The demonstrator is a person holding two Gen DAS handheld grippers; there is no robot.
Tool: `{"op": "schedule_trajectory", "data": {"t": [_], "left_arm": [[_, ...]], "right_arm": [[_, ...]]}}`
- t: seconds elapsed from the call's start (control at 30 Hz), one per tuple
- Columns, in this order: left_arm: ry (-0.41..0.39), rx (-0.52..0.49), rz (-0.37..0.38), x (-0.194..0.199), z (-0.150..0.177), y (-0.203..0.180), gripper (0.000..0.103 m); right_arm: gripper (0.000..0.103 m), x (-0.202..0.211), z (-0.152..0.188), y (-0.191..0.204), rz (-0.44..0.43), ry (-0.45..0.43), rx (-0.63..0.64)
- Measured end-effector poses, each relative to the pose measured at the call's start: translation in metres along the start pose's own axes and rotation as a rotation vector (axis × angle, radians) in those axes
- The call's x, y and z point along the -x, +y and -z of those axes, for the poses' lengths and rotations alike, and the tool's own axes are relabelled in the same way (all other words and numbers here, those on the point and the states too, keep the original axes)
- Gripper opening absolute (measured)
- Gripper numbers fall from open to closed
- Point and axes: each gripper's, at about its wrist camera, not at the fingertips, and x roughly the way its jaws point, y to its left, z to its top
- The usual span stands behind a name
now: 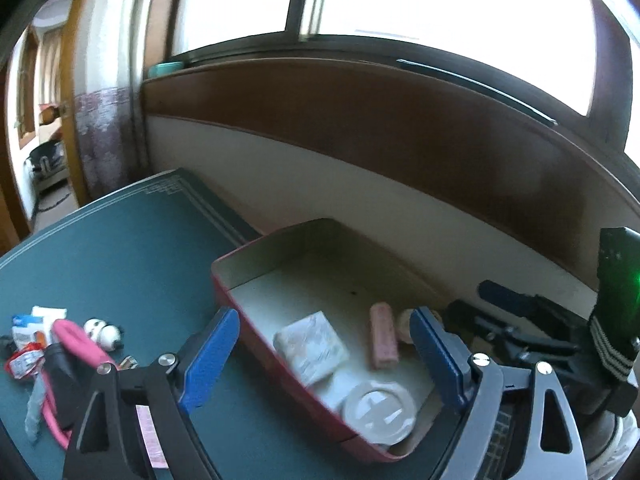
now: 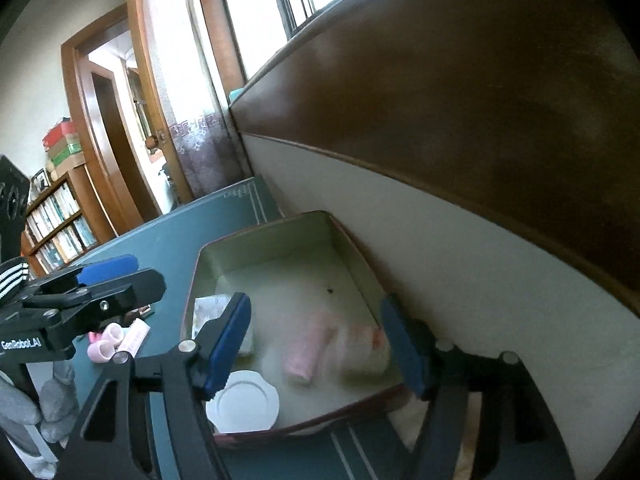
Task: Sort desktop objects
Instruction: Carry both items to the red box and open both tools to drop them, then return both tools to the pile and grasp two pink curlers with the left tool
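A red tin box [image 1: 256, 332] with a cream inside stands on the green desk mat [image 1: 120, 256]. In it lie a white tissue pack [image 1: 312, 346], a pink roll [image 1: 382, 336] and a round white lid [image 1: 378, 410]. My left gripper [image 1: 324, 356] is open, its blue pads astride the box's near wall and touching nothing. My right gripper [image 2: 314, 344] is open above the box [image 2: 192, 280], over the pink roll [image 2: 306, 354] and a blurred pale bottle [image 2: 364, 348]; neither is gripped. The lid [image 2: 244, 402] lies by its left pad.
Loose items lie on the mat left of the box: a panda toy [image 1: 104, 332], a pink object [image 1: 76, 340], small packets [image 1: 28, 332], pink rollers [image 2: 110, 340]. A wood-panelled wall [image 1: 360, 140] runs close behind the box. A grey-gloved hand [image 2: 24, 408] shows at lower left.
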Motion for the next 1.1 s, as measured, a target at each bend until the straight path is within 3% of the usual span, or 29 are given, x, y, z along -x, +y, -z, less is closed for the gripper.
{"op": "schedule_trajectory", "data": {"t": [0.4,0.77,0.97,1.1], "left_arm": [[-0.007,0.125,-0.107,0.039,0.018,0.052,0.089],[-0.027,0.295,-0.315,0.096,0.064,0.142,0.089],[-0.037,0.368,-0.379,0.123,0.088,0.188,0.089],[-0.035,0.403,-0.377,0.131,0.100,0.202,0.089]], "right_arm": [[0.072,-0.002,-0.001,0.034,-0.080,0.018,0.034],[0.073,-0.012,0.012,0.119,-0.257,0.076,0.179],[0.073,-0.022,0.028,0.168,-0.340,0.131,0.263],[0.073,-0.030,0.041,0.195,-0.371,0.169,0.314]]}}
